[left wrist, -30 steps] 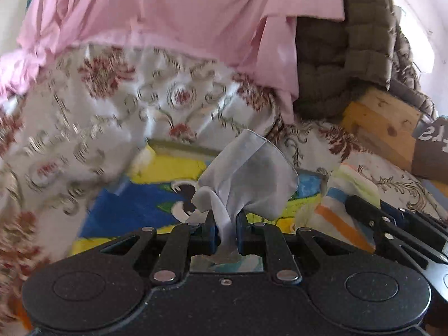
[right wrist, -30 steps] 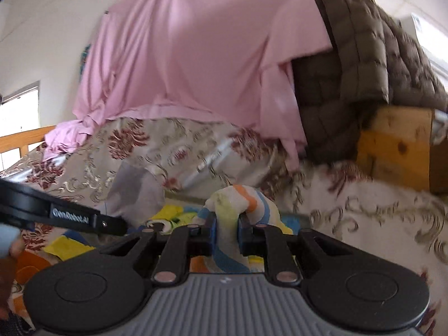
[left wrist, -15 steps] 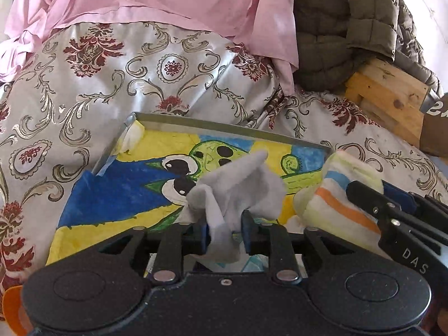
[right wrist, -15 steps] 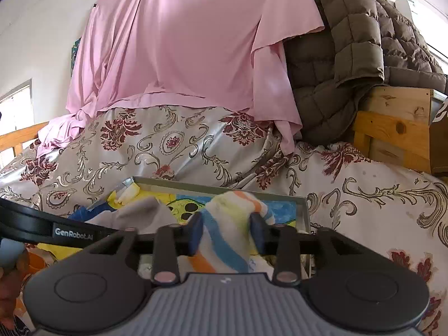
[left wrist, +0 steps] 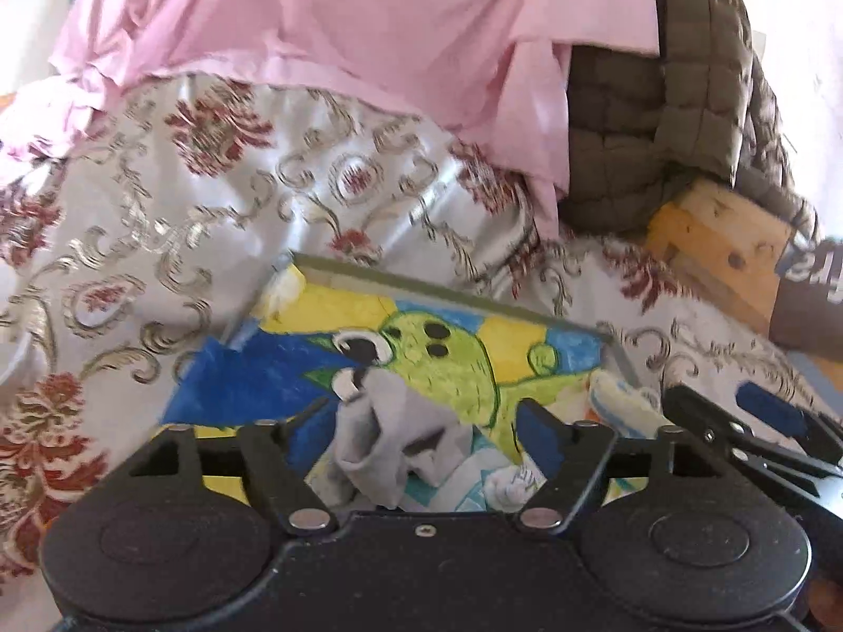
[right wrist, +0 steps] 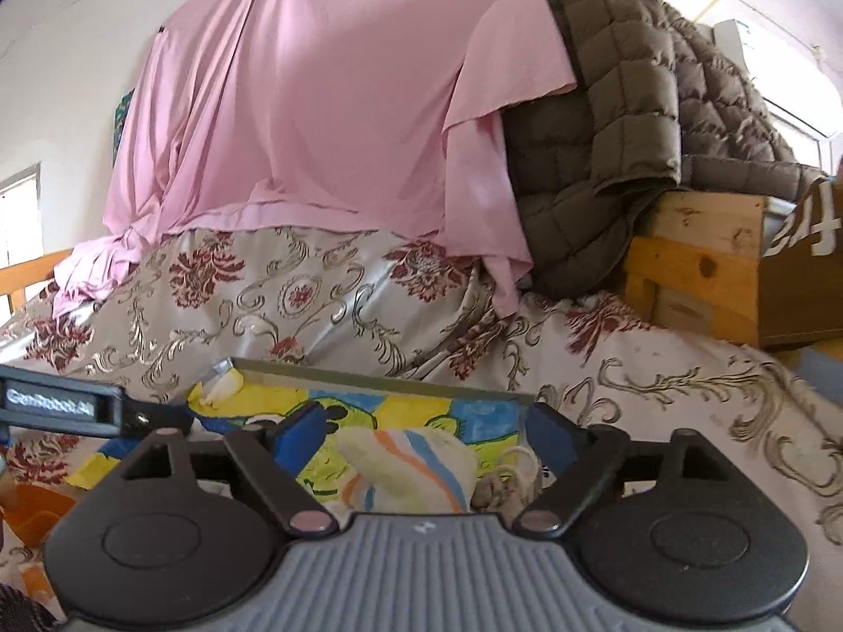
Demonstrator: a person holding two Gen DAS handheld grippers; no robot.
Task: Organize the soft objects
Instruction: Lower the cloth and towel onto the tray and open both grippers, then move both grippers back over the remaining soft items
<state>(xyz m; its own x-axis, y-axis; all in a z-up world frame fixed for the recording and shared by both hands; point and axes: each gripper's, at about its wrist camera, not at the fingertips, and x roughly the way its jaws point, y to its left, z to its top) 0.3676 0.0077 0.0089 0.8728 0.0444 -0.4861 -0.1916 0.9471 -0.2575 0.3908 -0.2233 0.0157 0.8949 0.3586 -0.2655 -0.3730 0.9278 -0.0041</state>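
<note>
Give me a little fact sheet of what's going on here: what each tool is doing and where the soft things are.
left tool: open, jaws just opened, grey sock lying loose between them
right tool: open, jaws just opened, striped sock loose between them
socks rest in: cartoon-lined tray
tray sits on: floral bedspread
behind: pink sheet, quilted brown jacket

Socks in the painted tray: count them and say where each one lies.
2 clearly: the grey sock lies between the open left gripper fingers; the striped sock lies between the open right gripper fingers. More fabric beside them in the tray may hide others.
</note>
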